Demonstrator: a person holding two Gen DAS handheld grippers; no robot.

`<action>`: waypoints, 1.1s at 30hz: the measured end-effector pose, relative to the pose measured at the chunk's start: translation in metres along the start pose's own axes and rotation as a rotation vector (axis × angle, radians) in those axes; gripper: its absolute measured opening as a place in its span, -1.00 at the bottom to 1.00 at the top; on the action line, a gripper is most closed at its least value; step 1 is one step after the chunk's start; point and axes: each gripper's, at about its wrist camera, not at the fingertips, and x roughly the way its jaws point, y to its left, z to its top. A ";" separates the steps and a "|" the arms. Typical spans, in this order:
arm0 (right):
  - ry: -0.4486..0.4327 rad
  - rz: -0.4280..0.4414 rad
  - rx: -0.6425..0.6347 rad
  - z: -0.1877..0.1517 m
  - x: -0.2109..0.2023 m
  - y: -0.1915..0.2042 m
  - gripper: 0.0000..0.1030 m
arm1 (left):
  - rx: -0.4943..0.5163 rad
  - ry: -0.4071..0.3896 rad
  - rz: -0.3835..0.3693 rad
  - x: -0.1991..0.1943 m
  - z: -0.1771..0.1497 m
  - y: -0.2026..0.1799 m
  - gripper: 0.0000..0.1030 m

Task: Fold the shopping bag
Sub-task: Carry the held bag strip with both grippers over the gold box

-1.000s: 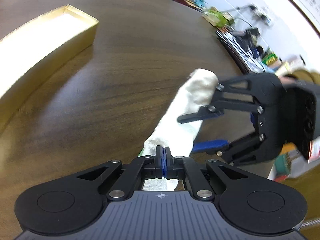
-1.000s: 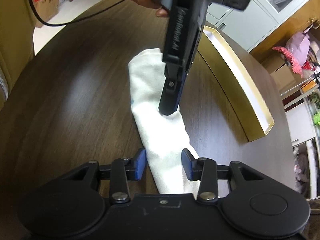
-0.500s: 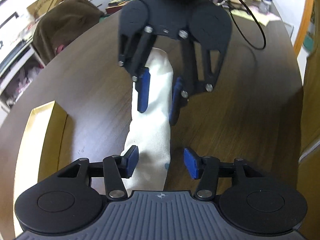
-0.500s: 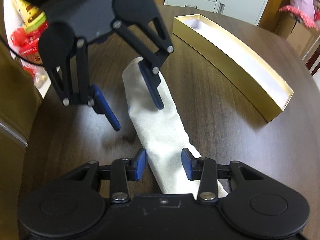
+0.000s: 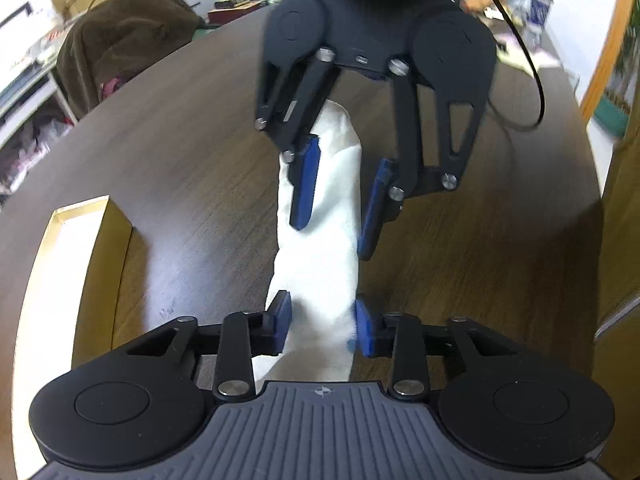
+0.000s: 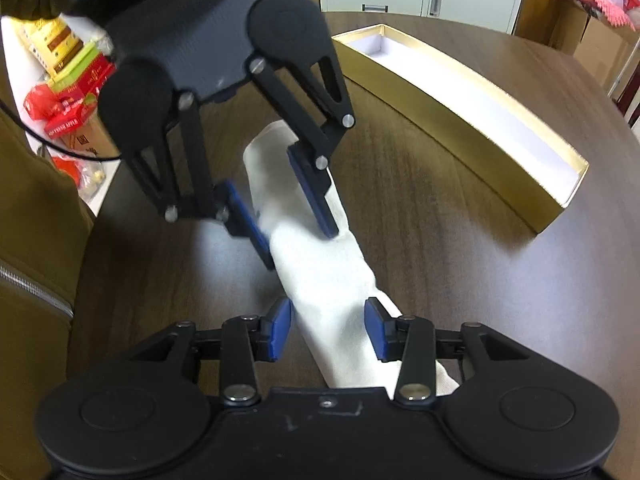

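Note:
The shopping bag [image 5: 320, 248] is rolled into a long white bundle and lies on the dark wooden table [image 5: 192, 152]. My left gripper [image 5: 322, 326] straddles its near end. Its jaws are closing and both blue pads touch the bundle's sides. Facing it, my right gripper [image 5: 338, 204] holds the bundle's far half between its pads. In the right wrist view the shopping bag [image 6: 320, 272] runs up from my right gripper [image 6: 328, 328] to the left gripper [image 6: 284, 220], which straddles it near the middle.
A long gold box [image 6: 460, 96] with a white inside lies open on the table, also seen as the gold box [image 5: 68, 280] at the left. A brown garment [image 5: 120, 40] drapes a chair beyond the table. A black cable [image 5: 534, 92] hangs behind the right gripper.
The left gripper let go of the bag's end, rolled round to face the right gripper, opened wide, then narrowed onto the bundle. The right gripper kept the bundle between its pads.

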 end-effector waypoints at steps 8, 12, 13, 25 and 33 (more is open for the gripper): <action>0.051 -0.094 -0.095 -0.008 -0.007 -0.006 -0.21 | -0.092 -0.034 -0.072 -0.010 -0.007 0.031 -0.46; 0.102 -0.134 -0.142 -0.020 -0.010 -0.013 -0.21 | -0.129 -0.048 -0.080 -0.014 -0.011 0.041 -0.47; 0.098 -0.136 -0.141 -0.022 -0.011 -0.015 -0.22 | -0.134 -0.051 -0.078 -0.015 -0.012 0.043 -0.47; 0.098 -0.130 -0.086 -0.019 -0.012 -0.024 -0.32 | -0.102 -0.033 -0.035 -0.026 -0.024 0.044 -0.24; 0.108 -0.173 -0.046 -0.016 -0.013 -0.018 -0.41 | -0.107 -0.027 0.005 -0.026 -0.036 0.042 -0.22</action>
